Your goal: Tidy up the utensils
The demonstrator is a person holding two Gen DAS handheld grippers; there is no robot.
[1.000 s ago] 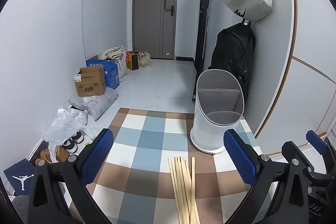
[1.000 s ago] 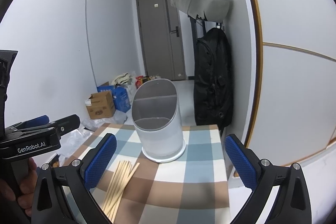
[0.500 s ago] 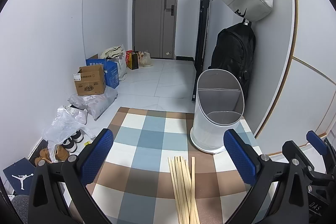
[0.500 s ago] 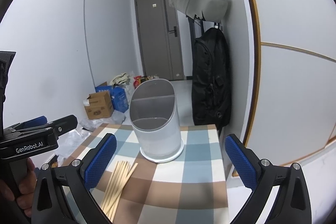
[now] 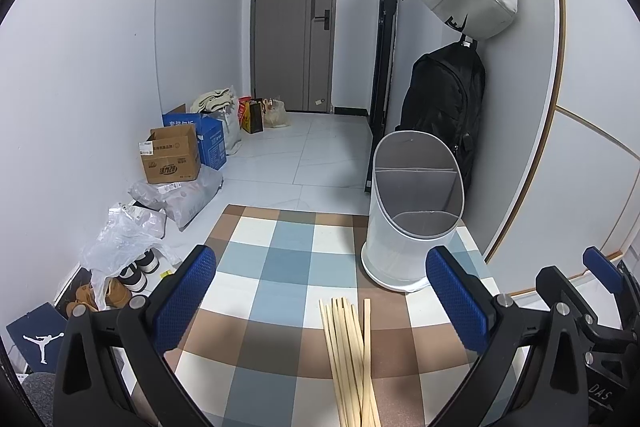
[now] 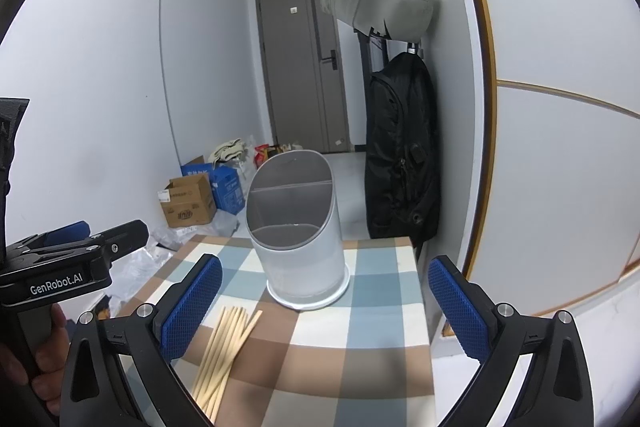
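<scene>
Chopsticks [image 5: 351, 359]: we see a bunch of thin, pale wood sticks. They lie flat on the checked cloth [image 5: 276, 267], side by side, with one stick a little apart from the rest.
Where they are: just in front of the holder [image 5: 414, 211], near it but not touching, between our two claws.
Holder: a white tub with a slanted top. It stands up straight at the far side of the cloth. It has two parts inside, and both look empty.
Done: we think nothing yet. No stick is in the holder.
Left to do: we think all the sticks must be picked up and dropped into the holder.
Left claw [image 5: 326, 301]: wide open, holding nothing, above the sticks.
Right claw [image 6: 320, 309]: wide open too, holding nothing.
</scene>
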